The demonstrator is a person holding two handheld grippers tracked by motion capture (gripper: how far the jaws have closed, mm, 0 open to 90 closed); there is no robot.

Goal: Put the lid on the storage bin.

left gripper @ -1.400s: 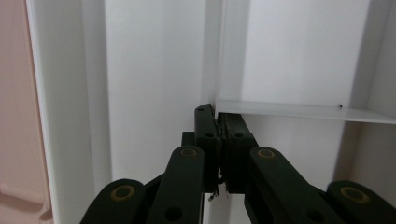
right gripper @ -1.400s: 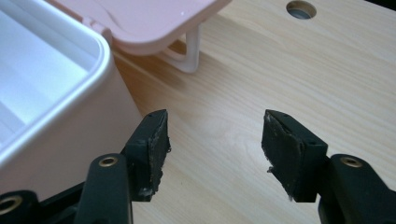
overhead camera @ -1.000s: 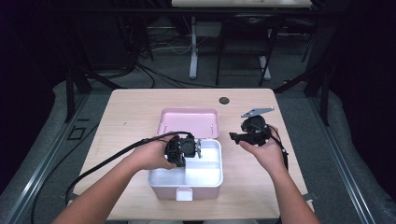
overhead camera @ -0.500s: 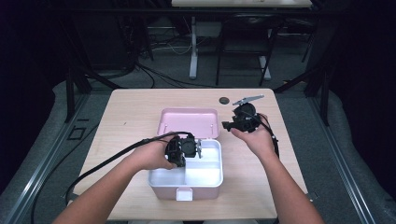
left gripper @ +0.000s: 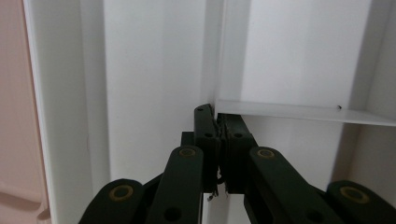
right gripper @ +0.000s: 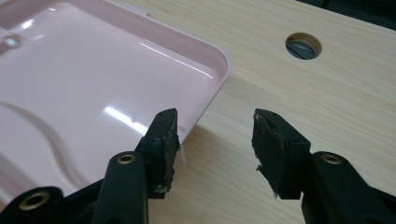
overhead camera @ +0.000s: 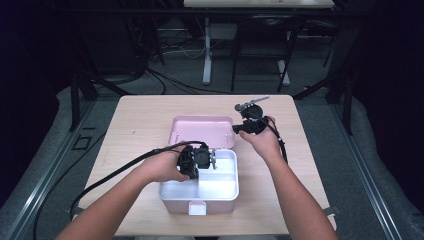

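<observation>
My left tool [overhead camera: 196, 161] has not moved: it sits in the white box [overhead camera: 220, 192] at the desk's near edge, jaws clamped on the thin divider [left gripper: 299, 112]. My right tool [overhead camera: 239, 129] has slid left to the open pink lid's [overhead camera: 200, 131] far right corner, jaws closing, half apart, nothing between them. Beyond it is a hole [right gripper: 303, 45] in the desk [overhead camera: 140, 120]

The open pink lid [overhead camera: 202, 131] blocks the box [overhead camera: 220, 192] at twelve o'clock. A white divider [overhead camera: 196, 181] splits its inside. Bare table [overhead camera: 140, 120] lies open at nine o'clock.
</observation>
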